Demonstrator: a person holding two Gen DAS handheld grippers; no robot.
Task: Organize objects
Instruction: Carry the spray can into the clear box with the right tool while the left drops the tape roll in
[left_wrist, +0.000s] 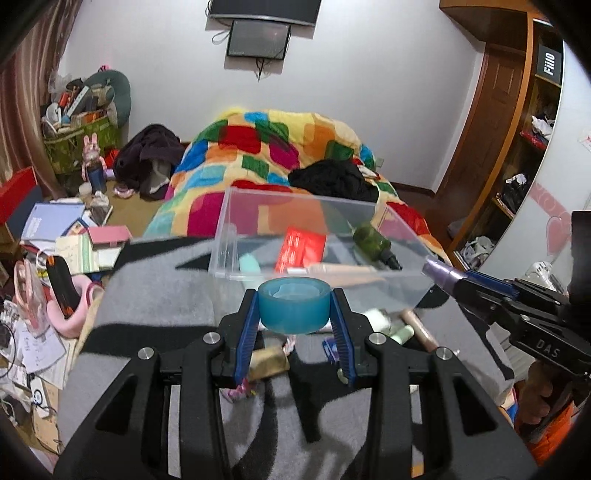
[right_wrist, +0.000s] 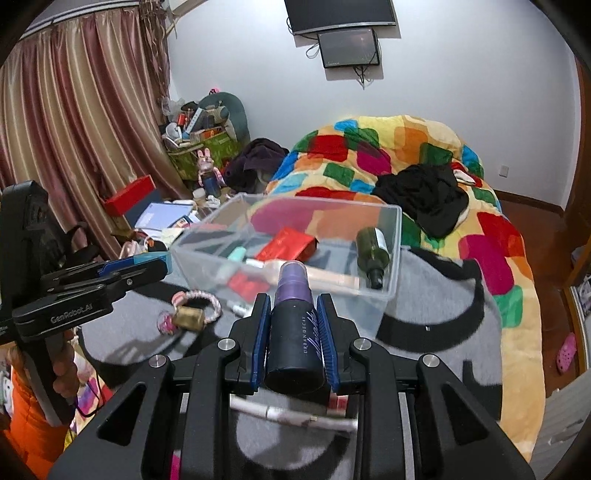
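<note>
The tape roll in my left gripper is a light, hollow ring of translucent blue. I judge it slightly springy and its smooth sides a little slick, so I have it pinched across its width, one blue pad on each side, jaws closed to just the roll's width. It hangs above the grey blanket, just short of the clear bin at my 12 o'clock.

The spray bottle in my right gripper is a stiff dark cylinder with a purple cap. It looks hard, smooth and somewhat heavier than the tape, and I hold it around the body below the cap, jaws clamped on both sides. Its cap points toward the bin's near wall at 12 o'clock.

Both grippers are level and aimed forward, left one at my right's 9 o'clock, each held from below in a hand.

Inside the bin lie a green bottle at the right end, a red packet in the middle and a pale tube toward the left. A small brass bell on a pink ring lies on the blanket at 10 o'clock of the right gripper. A colourful quilt covers the bed beyond.
</note>
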